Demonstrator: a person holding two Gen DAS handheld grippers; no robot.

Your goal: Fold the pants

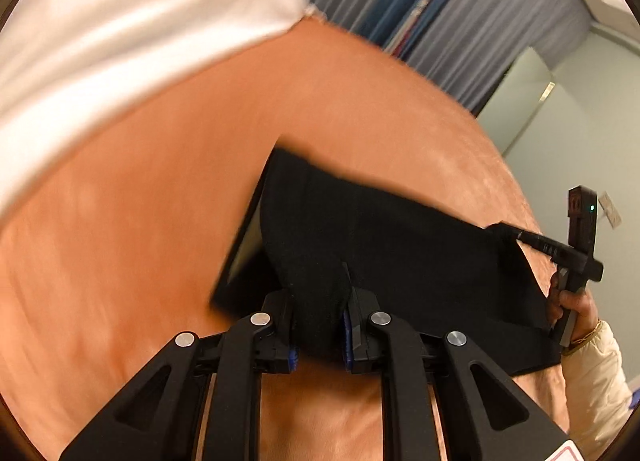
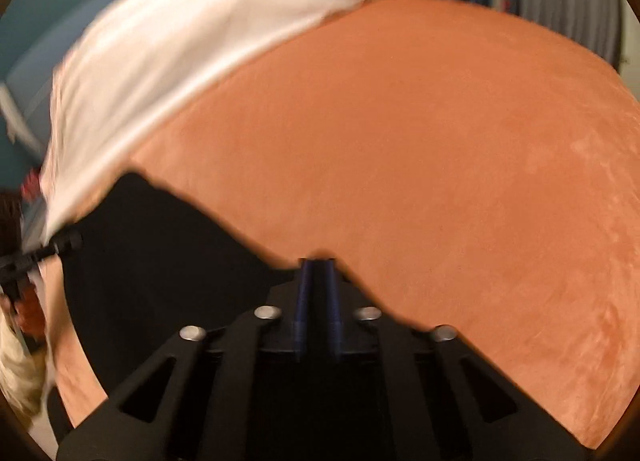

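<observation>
You've got the black pants (image 1: 380,245) pinched in both the left gripper (image 1: 318,325) and right gripper (image 2: 318,293), stretched over the orange bed (image 2: 440,141) so the fold lands flat.

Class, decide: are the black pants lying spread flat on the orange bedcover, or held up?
Held up: black pants are pinched by left gripper and right gripper, hanging above the orange bedcover.

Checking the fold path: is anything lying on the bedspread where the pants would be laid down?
Nothing visible. Both tools, left and right, grip the black fabric pants; the orange velvety bedspread beyond them lies bare up to the white sheet.
</observation>
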